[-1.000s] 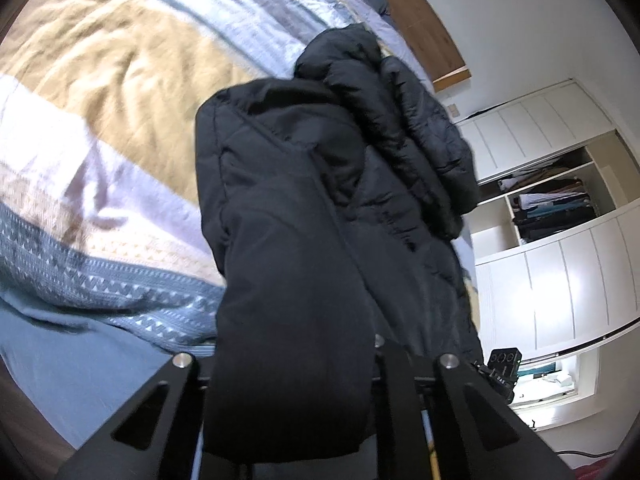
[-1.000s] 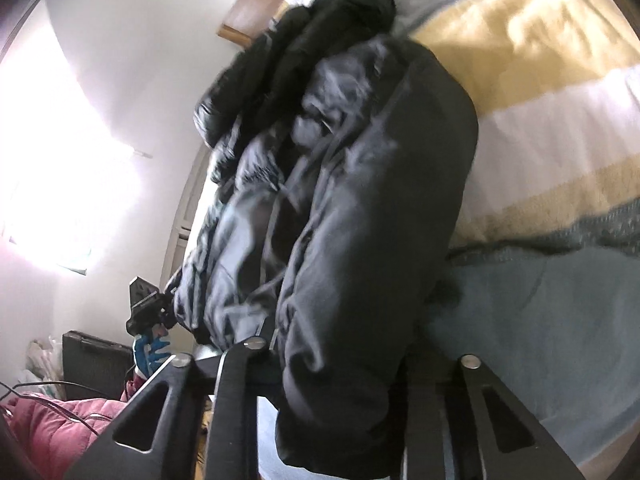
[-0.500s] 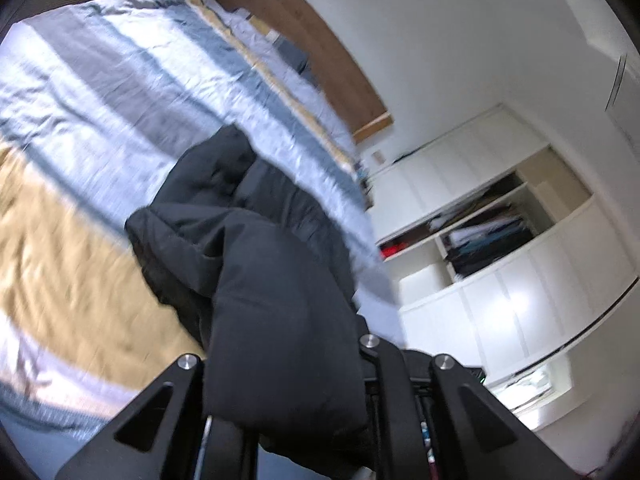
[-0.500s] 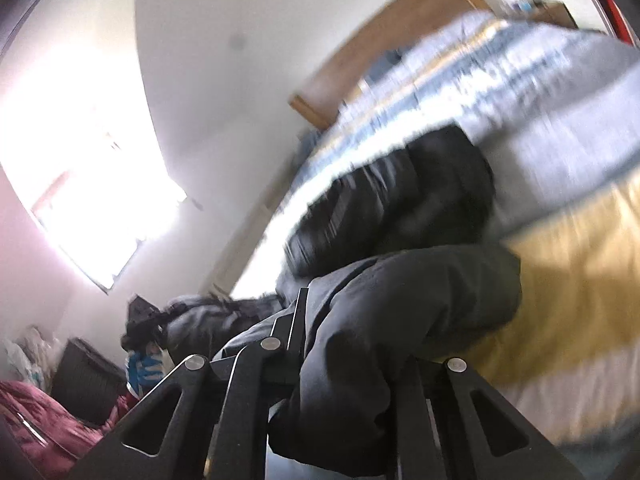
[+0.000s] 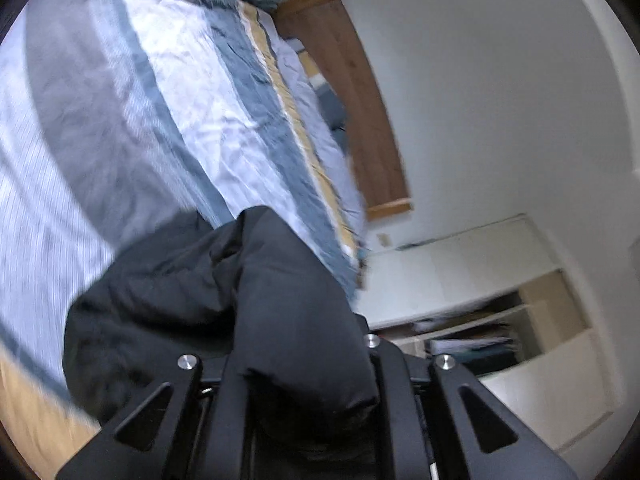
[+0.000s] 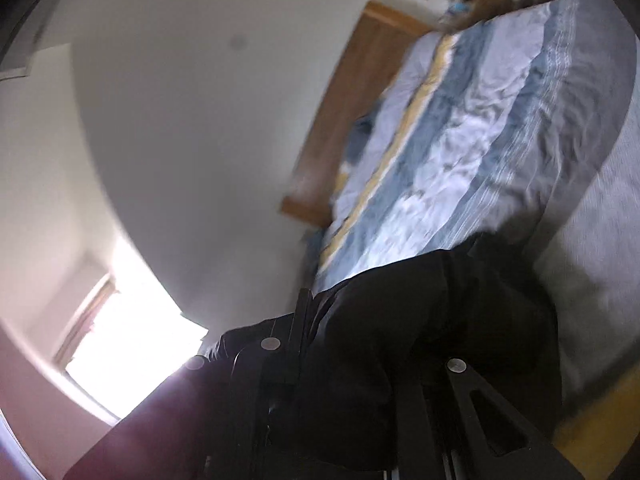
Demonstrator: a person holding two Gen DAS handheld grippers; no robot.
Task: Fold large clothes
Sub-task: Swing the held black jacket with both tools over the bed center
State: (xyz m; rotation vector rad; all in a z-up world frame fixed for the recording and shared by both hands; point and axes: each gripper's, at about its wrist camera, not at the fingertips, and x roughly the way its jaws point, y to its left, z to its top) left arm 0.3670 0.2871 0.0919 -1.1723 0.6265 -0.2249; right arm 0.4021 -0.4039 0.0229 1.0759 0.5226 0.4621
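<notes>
Striped bed (image 5: 168,92) under black jacket (image 5: 224,304) in both tongs (image 5: 296,384) (image 6: 352,384)

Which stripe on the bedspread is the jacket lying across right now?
The black padded jacket overlaps the broad grey stripe of the striped bedspread, not the thin yellow stripe nearer the wooden headboard.

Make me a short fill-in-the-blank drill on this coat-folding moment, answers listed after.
1. Both grippers are shut on a coat whose colour is ____.
2. The coat hangs over a striped bedspread that covers a ____.
3. The headboard against the white wall is made of ____.
4. In the right wrist view, bright daylight enters through a ____.

Answers: black; bed; wood; window
</notes>
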